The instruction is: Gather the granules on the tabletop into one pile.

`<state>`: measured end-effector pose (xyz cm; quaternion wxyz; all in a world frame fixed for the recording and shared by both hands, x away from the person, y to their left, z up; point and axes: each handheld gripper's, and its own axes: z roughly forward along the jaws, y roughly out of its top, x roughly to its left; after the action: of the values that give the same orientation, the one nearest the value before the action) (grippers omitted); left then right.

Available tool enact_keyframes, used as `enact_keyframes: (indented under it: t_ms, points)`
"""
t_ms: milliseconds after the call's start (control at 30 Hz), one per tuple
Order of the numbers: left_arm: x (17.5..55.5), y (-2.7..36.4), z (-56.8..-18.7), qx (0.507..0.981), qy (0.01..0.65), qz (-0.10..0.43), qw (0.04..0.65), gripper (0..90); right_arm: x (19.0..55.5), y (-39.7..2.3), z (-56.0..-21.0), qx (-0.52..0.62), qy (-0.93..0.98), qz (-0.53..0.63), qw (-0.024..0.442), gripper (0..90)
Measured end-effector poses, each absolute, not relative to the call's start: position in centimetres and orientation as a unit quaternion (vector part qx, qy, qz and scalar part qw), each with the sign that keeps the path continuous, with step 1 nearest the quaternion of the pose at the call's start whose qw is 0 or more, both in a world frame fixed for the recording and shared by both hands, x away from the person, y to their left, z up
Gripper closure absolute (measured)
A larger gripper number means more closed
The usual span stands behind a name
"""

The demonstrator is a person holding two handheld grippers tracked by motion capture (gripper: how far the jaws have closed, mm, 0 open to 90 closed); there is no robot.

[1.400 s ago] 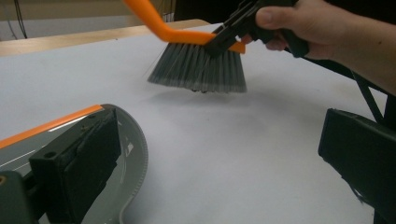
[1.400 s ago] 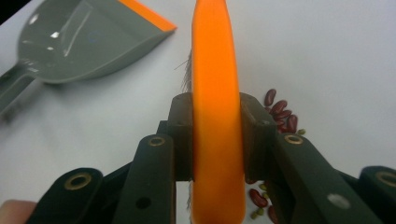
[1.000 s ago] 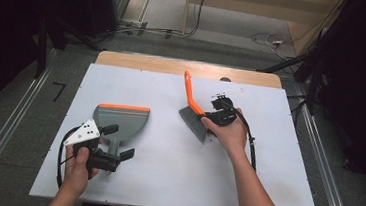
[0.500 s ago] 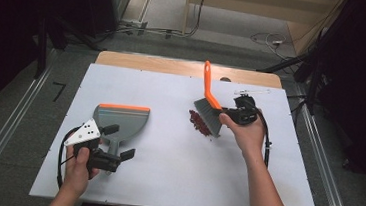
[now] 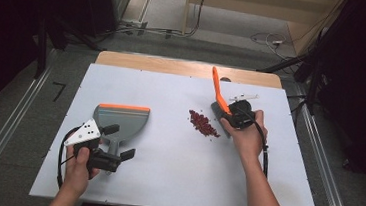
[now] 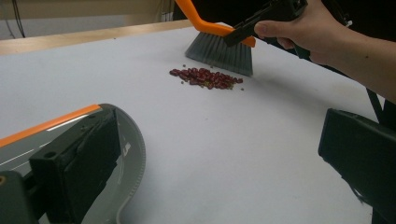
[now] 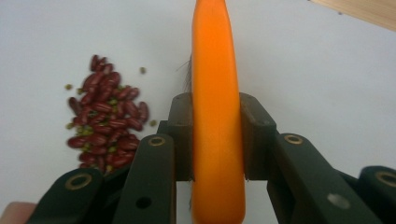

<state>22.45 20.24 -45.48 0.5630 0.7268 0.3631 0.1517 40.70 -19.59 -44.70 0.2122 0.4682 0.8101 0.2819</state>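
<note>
High view: right gripper (image 5: 231,115), jaws pinching the brush (image 5: 219,94), should sweep the beans (image 5: 203,123) low toward the dustpan (image 5: 121,120); left gripper (image 5: 112,142) jaws spread.

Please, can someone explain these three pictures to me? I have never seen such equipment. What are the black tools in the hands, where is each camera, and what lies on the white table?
A person works at a white table and holds a hand-held tool with two black jaws, called a gripper, in each hand. One camera looks down from above; one more rides on each gripper and looks along its jaws.

In the high view, the right gripper is shut on the orange handle of a small brush with grey bristles; the right gripper view shows the jaws pressing that handle from both sides. Beside the bristles lies a small pile of dark red beans mixed with a few green ones.

The left gripper sits at the grey plastic dustpan with an orange front edge, its jaws wide apart on either side of the handle.
</note>
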Motion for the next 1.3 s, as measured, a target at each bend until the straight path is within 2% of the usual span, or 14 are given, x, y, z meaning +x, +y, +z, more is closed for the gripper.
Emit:
enact_keyframes:
  t_ms: [200, 700, 967, 1300]
  points:
    - [22.4, 20.2, -45.4, 0.727, 0.361, 0.152, 0.564, 0.0, 40.2, -18.2, -44.6, 0.434, 0.829, 0.297, 0.188, 68.8]
    - [22.4, 19.9, -45.2, 0.726, 0.358, 0.152, 0.567, 0.0, 42.2, -18.5, -44.4, 0.425, 0.838, 0.274, 0.206, 68.7]
    - [22.5, 20.1, -45.2, 0.726, 0.360, 0.152, 0.566, 0.0, 41.4, -17.6, -44.2, 0.367, 0.866, 0.284, 0.188, 68.7]
    - [22.4, 19.9, -45.3, 0.726, 0.358, 0.151, 0.568, 0.0, 41.3, -18.6, -43.4, 0.379, 0.854, 0.288, 0.209, 68.7]
